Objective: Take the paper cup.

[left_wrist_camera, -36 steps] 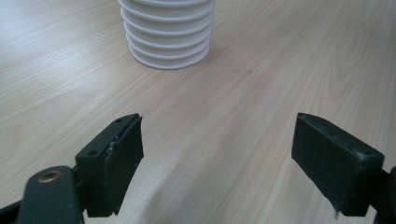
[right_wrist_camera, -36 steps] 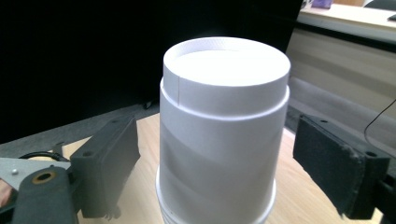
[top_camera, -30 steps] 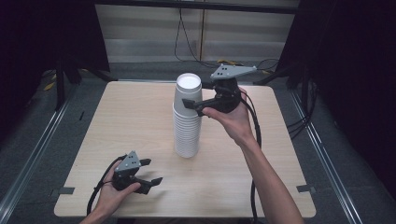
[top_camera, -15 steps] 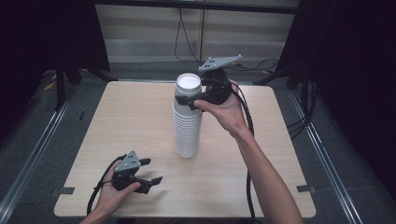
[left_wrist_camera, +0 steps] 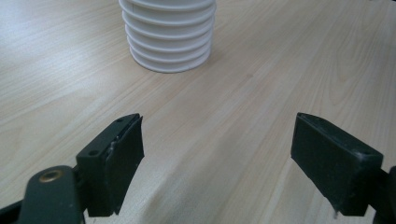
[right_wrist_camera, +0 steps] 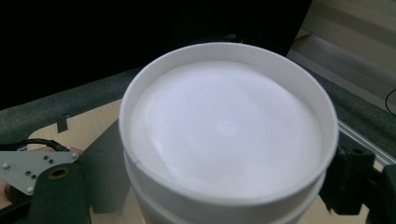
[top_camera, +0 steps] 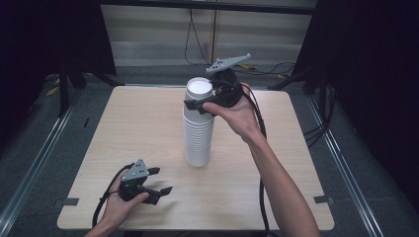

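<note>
A big wooden table (top_camera: pixel 276 148) is seen from above, and a tall stack of white cups (top_camera: pixel 197 131) stands upside down near its middle. The right gripper (top_camera: pixel 203 105) is held at the top of the stack, with one jaw on each side of the top cup (right_wrist_camera: pixel 229 135). The jaws look closed on that cup, though the spots where they touch are partly hidden. The left gripper (top_camera: pixel 163 180) is rested low on the table near the front edge, well apart from the stack. Its jaws are wide open and nothing is held in them.

The step in hand seems to be the taking of the top cup off the stack. Next, the cup should be lifted straight up, so the cups under it are not pulled along or tipped.

Compared with one second ago, the right gripper has been moved up the stack to the very top. The left gripper has not been moved.
</note>
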A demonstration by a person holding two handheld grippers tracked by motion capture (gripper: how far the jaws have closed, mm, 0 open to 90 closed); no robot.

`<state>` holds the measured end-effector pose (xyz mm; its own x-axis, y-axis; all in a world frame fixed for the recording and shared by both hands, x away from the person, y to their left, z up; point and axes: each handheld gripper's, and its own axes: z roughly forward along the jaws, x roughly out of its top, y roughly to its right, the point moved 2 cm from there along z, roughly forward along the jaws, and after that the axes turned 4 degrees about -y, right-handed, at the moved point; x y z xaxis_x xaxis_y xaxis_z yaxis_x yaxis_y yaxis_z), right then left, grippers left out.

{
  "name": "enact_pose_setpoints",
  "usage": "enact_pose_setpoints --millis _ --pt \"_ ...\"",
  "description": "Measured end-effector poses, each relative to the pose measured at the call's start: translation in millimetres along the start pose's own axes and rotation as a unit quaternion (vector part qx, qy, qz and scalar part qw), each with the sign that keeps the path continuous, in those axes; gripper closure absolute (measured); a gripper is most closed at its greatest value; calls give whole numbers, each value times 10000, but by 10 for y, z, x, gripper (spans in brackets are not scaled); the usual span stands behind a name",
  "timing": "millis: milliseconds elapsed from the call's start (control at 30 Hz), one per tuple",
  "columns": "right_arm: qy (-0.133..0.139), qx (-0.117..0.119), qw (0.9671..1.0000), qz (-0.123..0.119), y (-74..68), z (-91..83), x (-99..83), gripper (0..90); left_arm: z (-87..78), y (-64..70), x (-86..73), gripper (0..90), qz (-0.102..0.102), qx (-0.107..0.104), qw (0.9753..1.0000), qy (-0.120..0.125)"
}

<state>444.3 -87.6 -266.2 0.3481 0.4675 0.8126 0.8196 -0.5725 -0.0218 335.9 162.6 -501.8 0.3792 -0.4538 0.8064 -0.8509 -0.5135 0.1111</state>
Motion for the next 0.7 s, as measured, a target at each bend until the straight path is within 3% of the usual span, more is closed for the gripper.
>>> enact_pose_setpoints --millis 700 --pt "49 -72 9999 -123 -17 -17 10 204 20 10 2 169 47 -40 10000 -21"
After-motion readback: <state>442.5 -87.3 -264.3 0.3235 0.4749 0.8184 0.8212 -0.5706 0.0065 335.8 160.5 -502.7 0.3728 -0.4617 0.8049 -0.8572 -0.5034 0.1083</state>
